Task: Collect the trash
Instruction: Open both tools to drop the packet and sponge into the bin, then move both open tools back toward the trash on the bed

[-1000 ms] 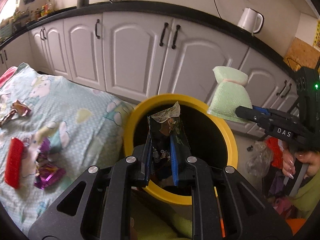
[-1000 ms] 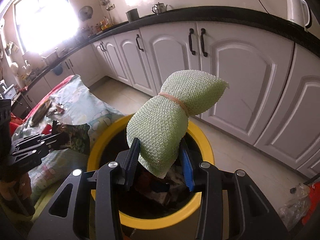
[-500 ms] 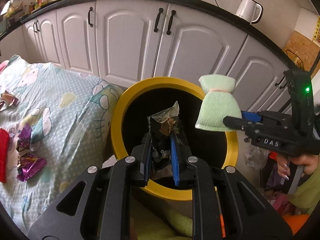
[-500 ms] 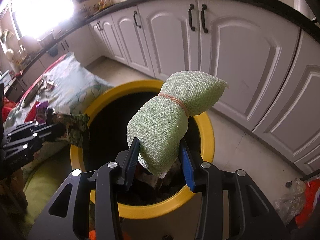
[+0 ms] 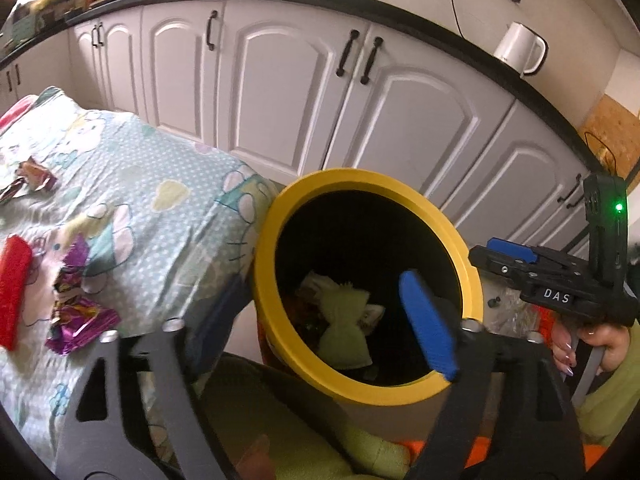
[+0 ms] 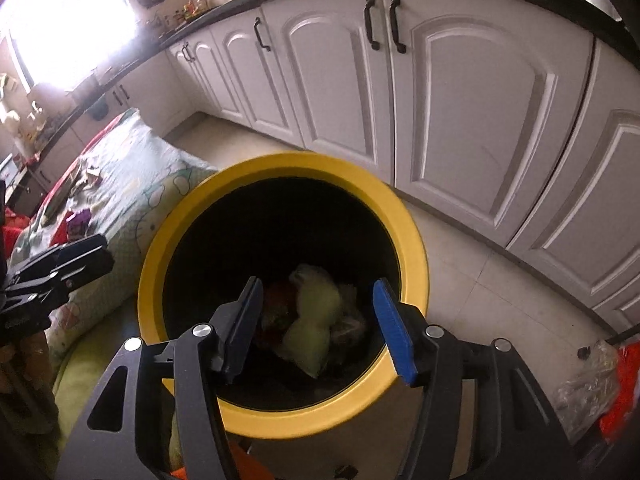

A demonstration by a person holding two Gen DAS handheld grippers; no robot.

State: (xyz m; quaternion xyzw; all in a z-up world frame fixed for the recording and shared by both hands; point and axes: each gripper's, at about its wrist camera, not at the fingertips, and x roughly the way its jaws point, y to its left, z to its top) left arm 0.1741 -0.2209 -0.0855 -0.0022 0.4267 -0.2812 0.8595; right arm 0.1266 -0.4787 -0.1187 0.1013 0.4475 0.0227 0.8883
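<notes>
Left wrist view, from left to right: a red packet (image 5: pixel 14 288) and a purple foil wrapper (image 5: pixel 76 312) lie on the patterned bedsheet (image 5: pixel 160 184). Just beside the bed stands the yellow-rimmed bin (image 5: pixel 280 216), with a pale green mesh bundle (image 5: pixel 344 332) lying among other trash at its bottom. The left hand-held gripper (image 5: pixel 316 320) hangs over the bin's near rim; its jaws have just been opening and now stand wide apart, with nothing between them. At the right edge, a hand (image 5: pixel 588 340) holds the right hand-held gripper (image 5: pixel 504 258) at the bin's rim.

Right wrist view: the right hand-held gripper (image 6: pixel 320 320) points down into the bin (image 6: pixel 412 240); its jaws have just been opening and are empty, with the mesh bundle (image 6: pixel 312 320) below them. White cabinets (image 6: pixel 480 100) stand behind.
</notes>
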